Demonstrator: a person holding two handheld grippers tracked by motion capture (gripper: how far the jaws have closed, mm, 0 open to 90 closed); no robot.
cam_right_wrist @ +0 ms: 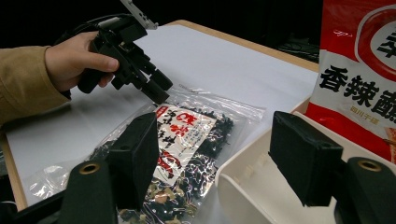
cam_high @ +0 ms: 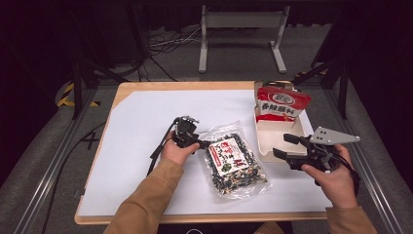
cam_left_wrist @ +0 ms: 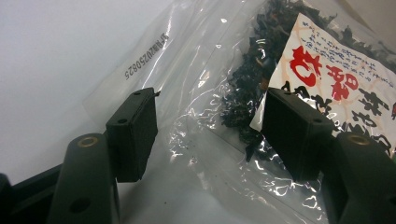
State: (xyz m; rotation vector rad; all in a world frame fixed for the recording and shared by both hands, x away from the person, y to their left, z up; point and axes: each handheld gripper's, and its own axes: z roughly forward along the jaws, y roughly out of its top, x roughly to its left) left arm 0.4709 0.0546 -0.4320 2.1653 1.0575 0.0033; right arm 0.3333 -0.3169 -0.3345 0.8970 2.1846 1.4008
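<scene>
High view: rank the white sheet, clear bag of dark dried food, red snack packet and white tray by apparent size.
1. white sheet
2. clear bag of dark dried food
3. white tray and red snack packet: look alike; the packet stands in the tray, hiding part of it, so I won't rank them.

Clear seaweed bag (cam_high: pixel 233 161) flat on table, red packet (cam_high: pixel 281 103) upright in box

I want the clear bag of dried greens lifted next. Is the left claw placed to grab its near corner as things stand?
Probably yes. The left claw is open with its jaws on either side of the clear bag's empty plastic edge, and nothing lies between them.
</scene>
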